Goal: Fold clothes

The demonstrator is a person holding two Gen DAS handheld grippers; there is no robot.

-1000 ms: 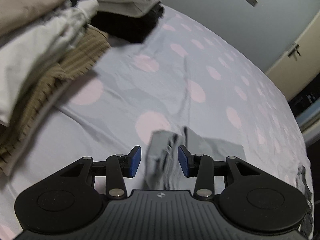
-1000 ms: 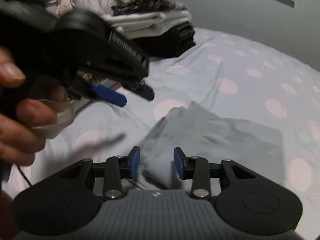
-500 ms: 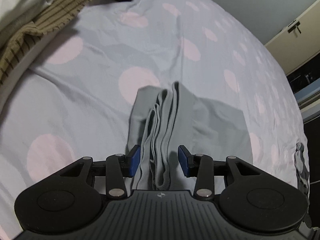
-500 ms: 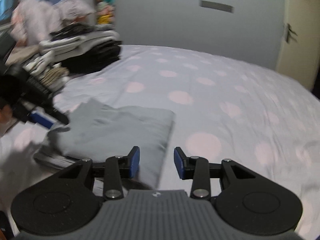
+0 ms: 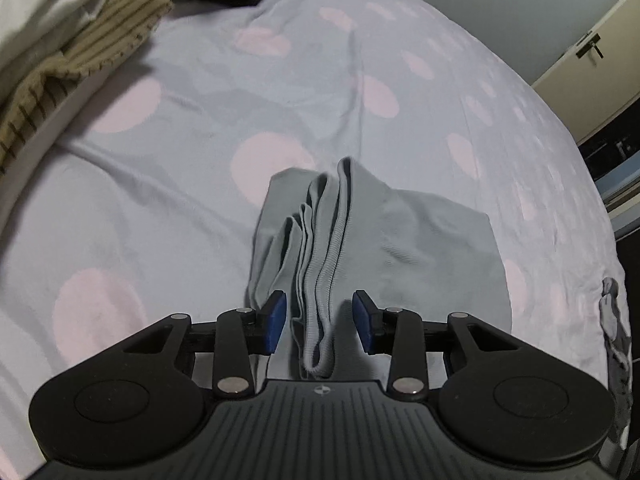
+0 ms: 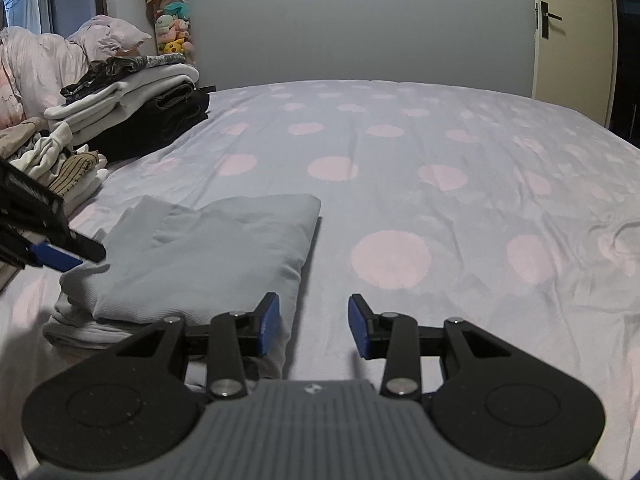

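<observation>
Left wrist view, nearest first: the left tongs [image 5: 320, 322] point steeply down at a folded grey garment [image 5: 420, 252] lying on a bed [image 5: 200, 152]. Their blue pads are closing, with a bunched stack of the garment's ribbed edges standing between them; the pads do not appear to press on the cloth, with a gap on each side of it. The garment's layered edges run straight away from the tongs, so its long axis in this view points from the tongs toward the far side of the bed, and its flat body spreads to the right of that ridge. The bedsheet is pale grey with large pink dots. Beyond the garment to the left, a pile of clothes [image 5: 80, 40] sits at the bed's edge, with a tan striped piece and white pieces showing.

Right wrist view, nearest first: the right tongs [image 6: 314, 326] are spread with nothing between the pads, hovering over bare sheet just right of the garment's near right corner. The folded grey garment [image 6: 208, 252] lies flat to the left, its folded layers visible at the near edge. The left tongs [image 6: 56, 258] reach in over the garment's left end. Beyond the garment to the left stand stacks of folded clothes [image 6: 132, 100]. Farther back, past the garment, are a grey wall, plush toys [image 6: 170, 20] and a door [image 6: 572, 40].
</observation>
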